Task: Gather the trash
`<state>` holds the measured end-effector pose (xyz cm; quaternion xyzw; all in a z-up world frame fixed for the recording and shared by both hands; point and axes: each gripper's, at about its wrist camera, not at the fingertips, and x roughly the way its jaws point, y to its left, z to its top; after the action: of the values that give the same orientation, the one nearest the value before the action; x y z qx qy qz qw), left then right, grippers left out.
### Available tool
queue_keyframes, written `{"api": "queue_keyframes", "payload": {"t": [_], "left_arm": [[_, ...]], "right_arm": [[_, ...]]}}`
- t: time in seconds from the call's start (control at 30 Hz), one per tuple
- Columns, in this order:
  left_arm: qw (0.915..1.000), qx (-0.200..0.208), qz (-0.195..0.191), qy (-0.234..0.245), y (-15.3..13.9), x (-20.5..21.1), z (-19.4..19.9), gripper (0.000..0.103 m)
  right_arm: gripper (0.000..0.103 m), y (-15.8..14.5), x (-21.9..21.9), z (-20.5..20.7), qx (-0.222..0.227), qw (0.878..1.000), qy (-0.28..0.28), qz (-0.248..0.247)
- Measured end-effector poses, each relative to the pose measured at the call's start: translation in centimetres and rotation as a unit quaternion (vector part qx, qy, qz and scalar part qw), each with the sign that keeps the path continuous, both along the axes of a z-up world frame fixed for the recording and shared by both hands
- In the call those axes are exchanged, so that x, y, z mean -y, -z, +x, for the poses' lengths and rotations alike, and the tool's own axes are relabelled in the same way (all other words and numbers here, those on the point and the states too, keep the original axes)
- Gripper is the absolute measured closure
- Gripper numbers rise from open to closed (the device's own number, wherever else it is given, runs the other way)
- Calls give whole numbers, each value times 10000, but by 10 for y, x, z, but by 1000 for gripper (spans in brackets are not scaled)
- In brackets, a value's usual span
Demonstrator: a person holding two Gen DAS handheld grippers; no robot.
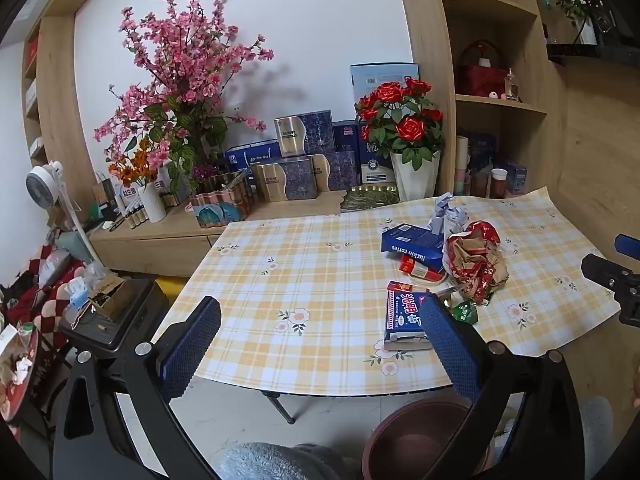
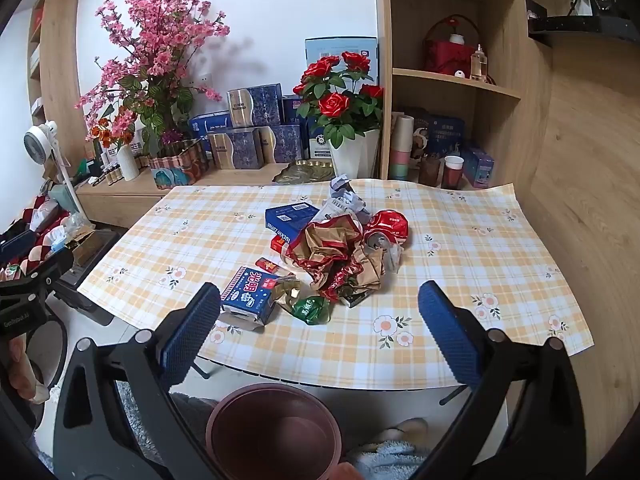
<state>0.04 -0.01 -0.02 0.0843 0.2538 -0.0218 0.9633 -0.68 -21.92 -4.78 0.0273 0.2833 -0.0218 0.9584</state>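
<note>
A lived-in home, seemingly a living or dining room: a folding counter [image 2: 460, 248] under a yellow plaid, flower-printed cloth stands before built-in wooden shelving [image 2: 452, 76]. A low sideboard [image 1: 280, 208] along the white wall carries a tall spray of pink artificial blossoms [image 1: 184, 68], red roses in a white vase [image 2: 340, 96] and stacked gift boxes [image 2: 256, 128]. A small white fan [image 1: 42, 186] and a brown waste bin [image 2: 276, 432] on the tiled floor complete the domestic scene.
</note>
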Motion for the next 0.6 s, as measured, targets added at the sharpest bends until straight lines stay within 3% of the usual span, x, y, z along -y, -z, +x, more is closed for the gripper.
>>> {"api": "queue_keyframes", "payload": {"t": [0.6], "left_arm": [[10000, 6, -40, 1, 0, 0, 0, 5]], "right_arm": [[6, -1, 2, -1, -5, 10000, 5, 15]]}}
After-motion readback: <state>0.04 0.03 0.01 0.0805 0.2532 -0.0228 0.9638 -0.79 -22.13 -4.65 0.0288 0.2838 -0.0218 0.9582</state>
